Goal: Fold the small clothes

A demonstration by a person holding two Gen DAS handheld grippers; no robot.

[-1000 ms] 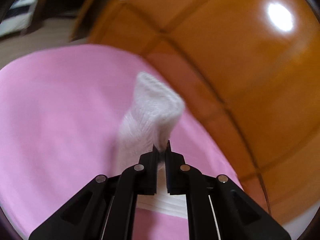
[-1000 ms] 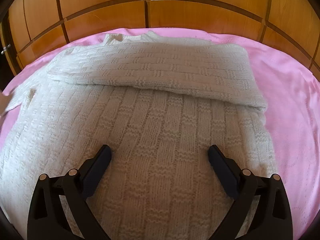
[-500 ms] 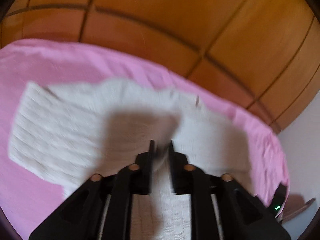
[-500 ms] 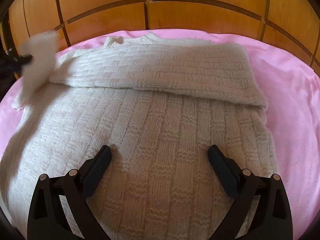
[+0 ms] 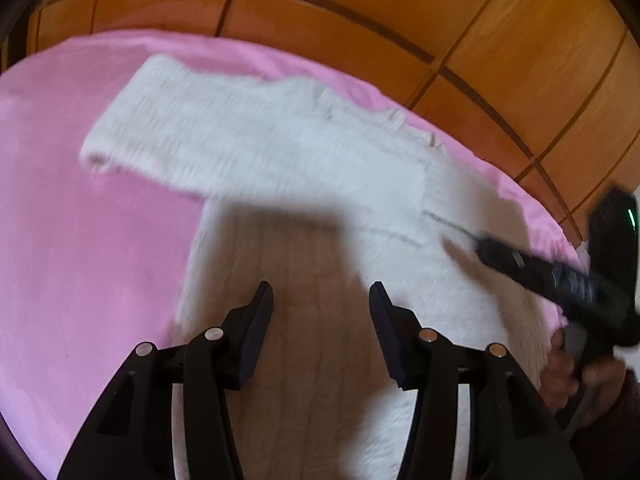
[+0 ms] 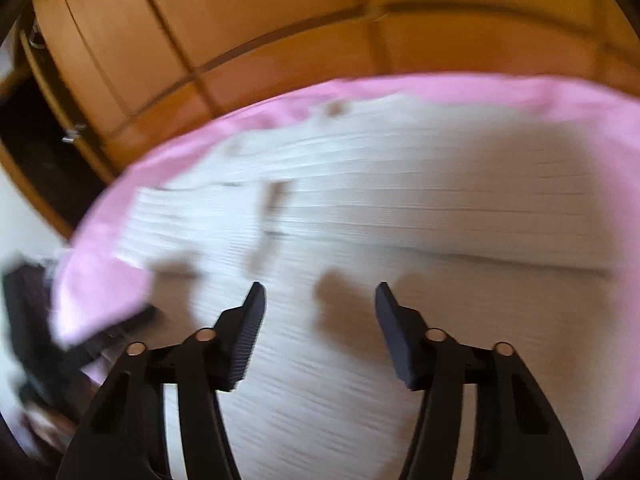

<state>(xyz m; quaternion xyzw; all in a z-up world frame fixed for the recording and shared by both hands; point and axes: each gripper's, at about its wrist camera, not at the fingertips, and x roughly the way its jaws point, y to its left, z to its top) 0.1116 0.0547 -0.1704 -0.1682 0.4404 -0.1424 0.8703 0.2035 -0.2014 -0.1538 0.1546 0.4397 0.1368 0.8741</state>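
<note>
Lying flat on the pink sheet (image 5: 80, 260), the white knitted sweater (image 5: 320, 184) spreads ahead of and beneath both claws. Left gripper (image 5: 321, 300): fingers apart, nothing between them, garment body directly below, one sleeve stretching away to its forward left. Right gripper (image 6: 320, 300): fingers likewise apart and empty, sweater (image 6: 400, 208) under and ahead. Wooden panelling (image 6: 280, 20) stands beyond. Both views are blurred.
</note>
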